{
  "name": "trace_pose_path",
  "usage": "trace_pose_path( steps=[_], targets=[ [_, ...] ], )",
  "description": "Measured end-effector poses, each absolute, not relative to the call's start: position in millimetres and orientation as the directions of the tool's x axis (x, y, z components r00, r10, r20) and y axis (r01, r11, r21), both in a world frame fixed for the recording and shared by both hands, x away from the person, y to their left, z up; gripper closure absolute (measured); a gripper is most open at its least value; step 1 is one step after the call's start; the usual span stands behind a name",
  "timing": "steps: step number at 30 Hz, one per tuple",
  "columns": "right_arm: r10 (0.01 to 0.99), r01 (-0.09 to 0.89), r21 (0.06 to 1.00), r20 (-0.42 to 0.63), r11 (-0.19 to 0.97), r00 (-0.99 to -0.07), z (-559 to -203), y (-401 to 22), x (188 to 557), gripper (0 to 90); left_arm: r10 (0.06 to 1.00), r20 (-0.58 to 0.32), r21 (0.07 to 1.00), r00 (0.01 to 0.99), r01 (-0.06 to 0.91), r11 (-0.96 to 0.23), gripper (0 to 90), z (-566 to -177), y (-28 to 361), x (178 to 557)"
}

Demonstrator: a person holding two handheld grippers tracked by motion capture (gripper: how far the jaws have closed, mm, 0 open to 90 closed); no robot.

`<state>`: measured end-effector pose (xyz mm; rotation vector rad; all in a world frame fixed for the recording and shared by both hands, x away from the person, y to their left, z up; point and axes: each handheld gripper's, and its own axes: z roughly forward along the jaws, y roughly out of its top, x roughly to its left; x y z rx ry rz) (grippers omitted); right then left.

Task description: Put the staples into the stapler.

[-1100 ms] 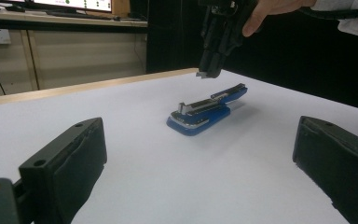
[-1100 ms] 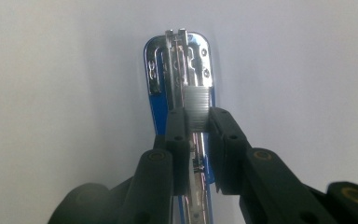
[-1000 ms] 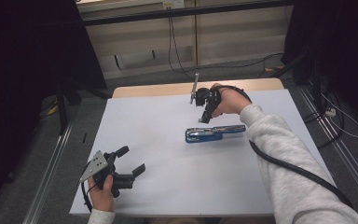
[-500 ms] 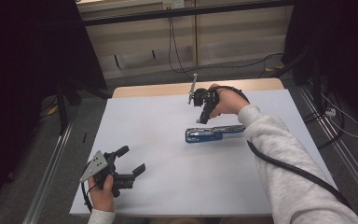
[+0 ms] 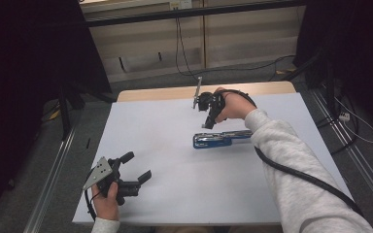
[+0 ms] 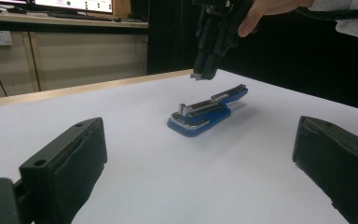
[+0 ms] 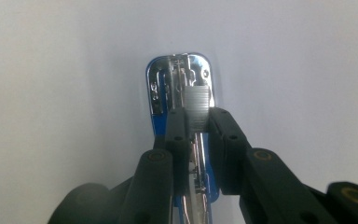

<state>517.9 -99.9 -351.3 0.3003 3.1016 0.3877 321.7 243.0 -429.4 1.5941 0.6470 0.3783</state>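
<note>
Left gripper [image 5: 135,167]: rests low near the table's front left corner, jaws spread wide with nothing between them, well apart from the stapler.
Table [image 5: 175,145]: white top, wooden strip along the far edge.
Stapler [image 5: 221,139]: blue, lies opened flat mid-table, metal channel up.
Staple strip [image 7: 196,109]: silvery block pinched in the right gripper.
Right gripper [image 5: 209,121]: points down just above the stapler, jaws narrow, clamping the staple strip.

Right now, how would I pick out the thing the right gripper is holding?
On the white table, find the open blue stapler. Just above it hangs the right gripper, pinching a small strip of staples, grey and ribbed, unlike the stapler's shiny metal.
</note>
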Motion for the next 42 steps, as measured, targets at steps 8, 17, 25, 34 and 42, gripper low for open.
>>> trace_pose_path(
  steps=[8,17,25,34,42],
  targets=[
    [0.195,0.196,0.244,0.029,0.95,-0.98,-358.6,-97.4,518.4,78.6,0.608,-0.127,0.98,0.784,0.192,-0.042,2.9,-429.6,242.8,322.0],
    [0.209,0.211,0.26,0.036,0.942,-0.977,-361.0,-94.6,518.3,78.5,0.608,-0.132,0.981,0.783,0.19,-0.032,2.9,-429.2,243.0,321.7],
    [0.203,0.208,0.258,0.046,0.944,-0.978,-364.8,-93.6,517.9,78.6,0.607,-0.122,0.982,0.785,0.183,-0.039,2.9,-429.0,244.1,322.1],
    [0.196,0.202,0.241,0.047,0.949,-0.979,-367.6,-91.3,518.4,78.6,0.611,-0.13,0.98,0.781,0.194,-0.039,2.9,-429.6,242.5,321.5],
    [0.201,0.207,0.239,0.046,0.949,-0.978,-368.3,-90.7,519.7,78.6,0.606,-0.128,0.981,0.785,0.189,-0.038,2.9,-429.8,243.0,322.2]
  ],
)
